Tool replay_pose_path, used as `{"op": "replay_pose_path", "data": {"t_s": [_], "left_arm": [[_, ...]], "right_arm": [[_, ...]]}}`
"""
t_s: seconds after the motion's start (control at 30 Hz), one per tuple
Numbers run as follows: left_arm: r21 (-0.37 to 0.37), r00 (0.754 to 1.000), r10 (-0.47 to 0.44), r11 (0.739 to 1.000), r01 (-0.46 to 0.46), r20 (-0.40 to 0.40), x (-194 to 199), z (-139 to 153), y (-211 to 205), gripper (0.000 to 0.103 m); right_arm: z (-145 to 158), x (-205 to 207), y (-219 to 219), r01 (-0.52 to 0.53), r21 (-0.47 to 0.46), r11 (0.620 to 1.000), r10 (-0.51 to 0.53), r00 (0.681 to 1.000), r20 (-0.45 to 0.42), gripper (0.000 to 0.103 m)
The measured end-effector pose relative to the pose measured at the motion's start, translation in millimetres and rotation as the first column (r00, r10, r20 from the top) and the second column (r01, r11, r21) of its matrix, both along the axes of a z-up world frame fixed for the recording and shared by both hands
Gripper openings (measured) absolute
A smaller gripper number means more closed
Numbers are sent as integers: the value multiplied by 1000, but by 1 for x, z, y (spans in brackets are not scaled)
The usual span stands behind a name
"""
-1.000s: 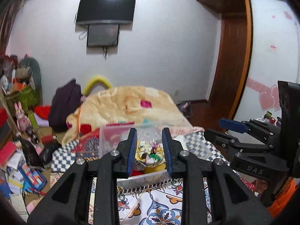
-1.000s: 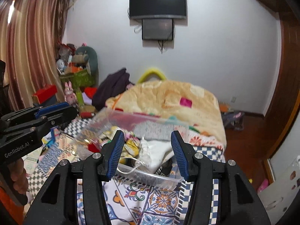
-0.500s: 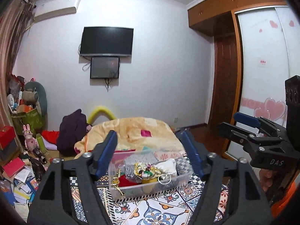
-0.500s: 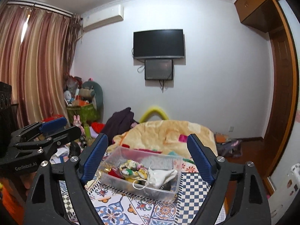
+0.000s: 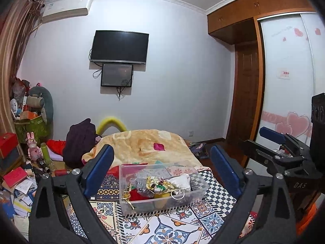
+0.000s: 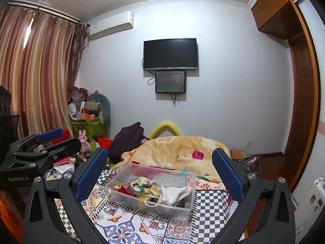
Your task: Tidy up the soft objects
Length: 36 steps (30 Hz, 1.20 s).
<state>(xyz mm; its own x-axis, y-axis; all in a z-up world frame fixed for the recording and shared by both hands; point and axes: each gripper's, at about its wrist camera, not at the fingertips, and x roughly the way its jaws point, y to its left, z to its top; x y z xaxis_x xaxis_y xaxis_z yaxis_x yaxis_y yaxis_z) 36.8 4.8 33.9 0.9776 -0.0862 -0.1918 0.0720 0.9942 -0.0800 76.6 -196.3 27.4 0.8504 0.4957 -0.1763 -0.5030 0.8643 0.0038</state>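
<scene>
The bed, under a patterned cover, carries everything here; a clear plastic bin sits on it in front of the heaped beige blanket, and both grippers hang back from the bin with nothing between their fingers. The bin looks light and fairly stiff, though its thin walls would likely flex if squeezed (its rim seems the safest hold).

Inside the bin lies a jumble of soft pieces. The white cloth pouch at the bin's right end is limp and light; its drawstring loop spills toward the near wall and would snag easily, so pinching a fold of the cloth body seems better. Left of the pouch, a floral scrunchie should compress readily and can be taken across its bunched ring. A red cloth lies low at the bin's left end, partly buried.

The left gripper is spread wide, and the right gripper equally so.
</scene>
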Motion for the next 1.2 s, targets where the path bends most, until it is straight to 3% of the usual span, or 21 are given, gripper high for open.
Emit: {"op": "replay_pose_path", "data": {"t_s": [1.2], "left_arm": [[32, 1000, 14, 999, -13, -20, 6, -10, -6, 100]], "right_arm": [[-4, 6, -16, 16, 23, 1000, -15, 999, -47, 103]]}}
